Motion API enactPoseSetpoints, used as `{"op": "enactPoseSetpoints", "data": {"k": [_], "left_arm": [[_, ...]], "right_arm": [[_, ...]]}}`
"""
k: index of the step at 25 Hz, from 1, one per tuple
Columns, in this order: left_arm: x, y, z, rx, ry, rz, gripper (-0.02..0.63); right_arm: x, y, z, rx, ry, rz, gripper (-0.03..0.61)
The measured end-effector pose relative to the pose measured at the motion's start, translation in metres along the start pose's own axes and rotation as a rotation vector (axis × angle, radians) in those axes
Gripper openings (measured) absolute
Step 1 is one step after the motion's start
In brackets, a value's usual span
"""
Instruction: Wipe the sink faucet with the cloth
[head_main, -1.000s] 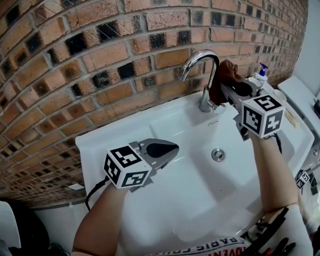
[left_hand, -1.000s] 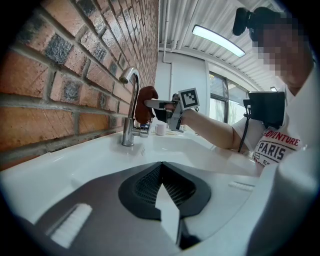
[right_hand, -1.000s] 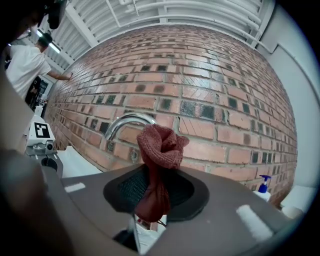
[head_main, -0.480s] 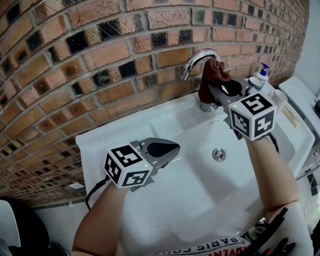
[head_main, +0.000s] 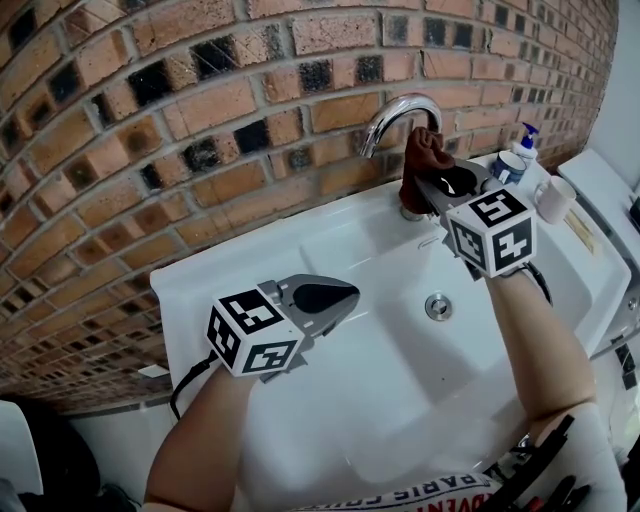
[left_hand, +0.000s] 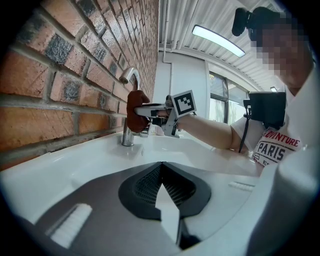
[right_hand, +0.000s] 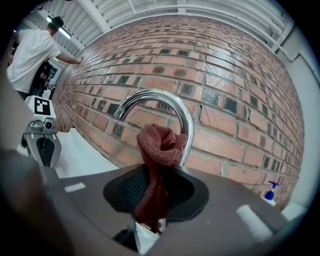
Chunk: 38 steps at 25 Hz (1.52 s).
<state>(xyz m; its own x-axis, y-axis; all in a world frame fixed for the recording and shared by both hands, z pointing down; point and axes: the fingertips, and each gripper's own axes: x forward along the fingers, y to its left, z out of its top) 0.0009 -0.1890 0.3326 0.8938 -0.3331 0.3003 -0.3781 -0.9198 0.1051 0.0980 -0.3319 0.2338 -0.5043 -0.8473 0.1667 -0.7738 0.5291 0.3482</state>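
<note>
The brick wall (head_main: 200, 120) fills the background, and the white sink (head_main: 370, 370) runs along its foot, with the drain (head_main: 437, 307) in the basin. The chrome faucet (head_main: 395, 110) rises at the back rim and arches over toward the left.

Your right gripper (head_main: 432, 185) is up at that faucet, clenched on the rust-red cloth (head_main: 425, 155). The right gripper view shows the cloth's tail pinched between the jaws and its bunched head sticking out past the tips. That head sits against the faucet's upright stem, just under the arch, on the side facing you. It looks to be touching the metal.

Your left gripper (head_main: 340, 297) hangs over the near left part of the basin, well apart from the faucet. Its jaws are closed tip to tip with nothing between them.

You appear to be in the wiping step itself, working on the stem. By my reading, the arch and the spout end are the parts left to cover, along with the base.

The next move calls for steady pressure into the chrome while you slide the bunched head along the curve. Keep the pinch firm, because the cloth could drag out of the jaws on the bend.

A small soap bottle (head_main: 524, 143) and a white mug (head_main: 553, 198) stand on the rim to your right, near your forearm, so watch your elbow.
</note>
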Motion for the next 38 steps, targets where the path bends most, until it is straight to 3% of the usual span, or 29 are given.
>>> {"op": "enactPoseSetpoints", "data": {"k": [10,23,38], "left_arm": [[0.000,0.000,0.000,0.000,0.000,0.000,0.000],[0.000,-0.001,0.000,0.000,-0.001,0.000,0.000],[0.000,0.000,0.000,0.002,-0.002,0.002,0.000]], "right_arm": [[0.002,-0.004,0.000,0.003,0.017,-0.008,0.092],[0.001,-0.007,0.039,0.008,-0.046,-0.019,0.092],[0.002,0.044,0.061,-0.037,-0.099,0.085,0.092]]}}
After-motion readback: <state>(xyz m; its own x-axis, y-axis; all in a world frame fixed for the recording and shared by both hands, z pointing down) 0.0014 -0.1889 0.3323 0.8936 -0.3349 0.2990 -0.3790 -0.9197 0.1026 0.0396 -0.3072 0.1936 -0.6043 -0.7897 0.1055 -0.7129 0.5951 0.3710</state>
